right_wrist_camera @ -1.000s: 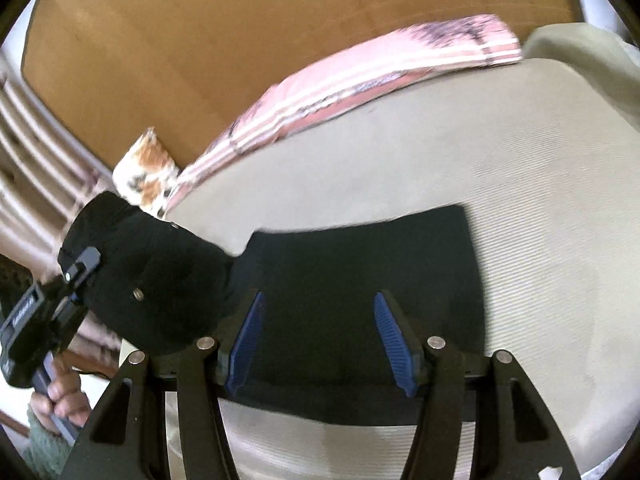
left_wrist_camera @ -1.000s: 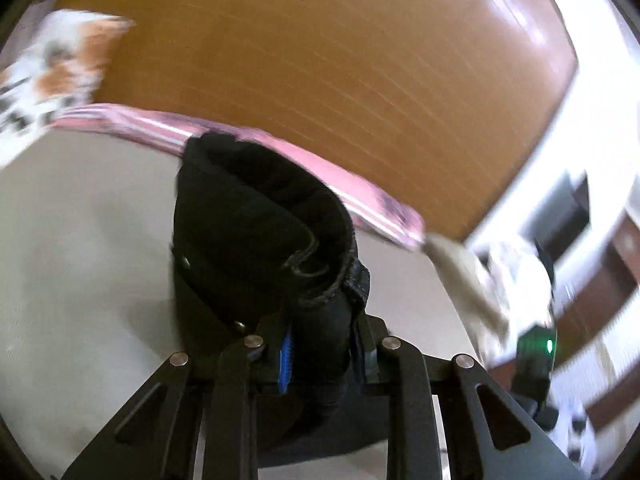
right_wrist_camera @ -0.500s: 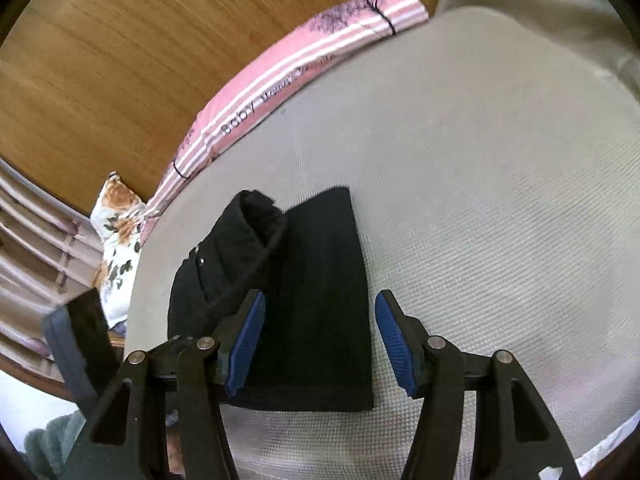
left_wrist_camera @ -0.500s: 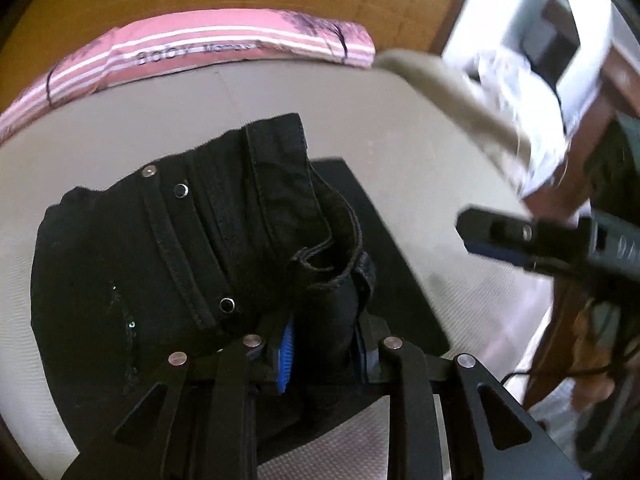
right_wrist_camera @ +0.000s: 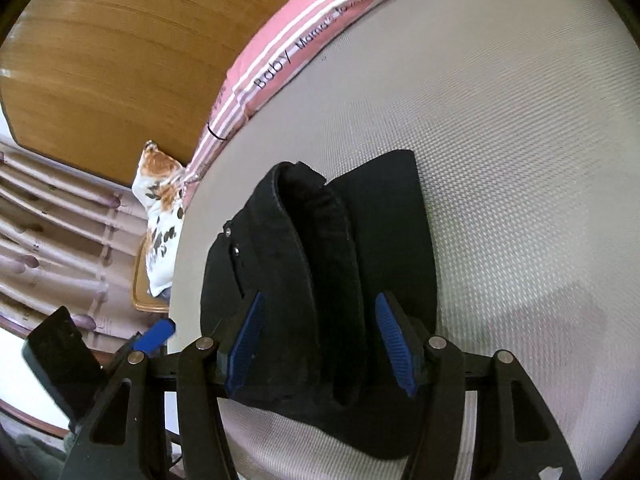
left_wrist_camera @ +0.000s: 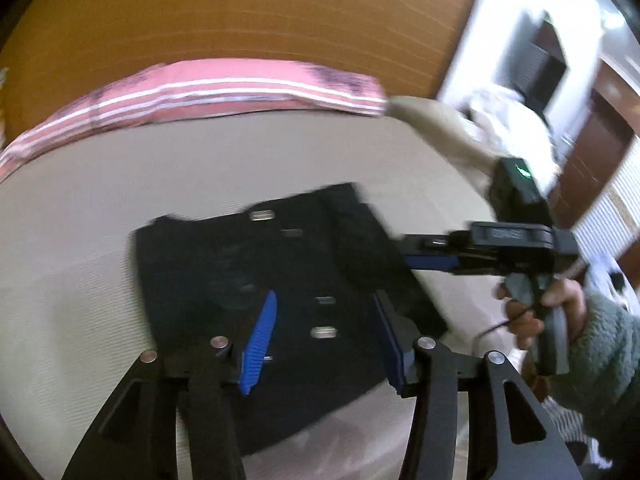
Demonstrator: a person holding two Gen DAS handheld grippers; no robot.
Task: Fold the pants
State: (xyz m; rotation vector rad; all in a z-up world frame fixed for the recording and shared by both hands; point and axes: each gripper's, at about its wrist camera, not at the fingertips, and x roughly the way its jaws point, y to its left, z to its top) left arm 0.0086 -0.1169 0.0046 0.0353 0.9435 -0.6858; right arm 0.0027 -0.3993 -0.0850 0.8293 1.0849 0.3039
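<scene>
As both views show: black pants lie folded on a beige bed.
Pants: a flat dark bundle with metal rivets showing in the left view; in the right view the waistband end lies doubled over on top, its rim humped up, with a flatter layer sticking out beside it.
Left gripper: jaws wide, blue pads apart over the near part of the pants, nothing between them.
Right gripper: jaws wide, pads on either side of the humped waistband, not pinching it; in the left view it sits at the bundle's right edge, held by a hand in a grey-green sleeve.
Bed: a pink striped pillow lies along the far edge against a wooden headboard.
Beyond: a floral pillow beside the bed.
</scene>
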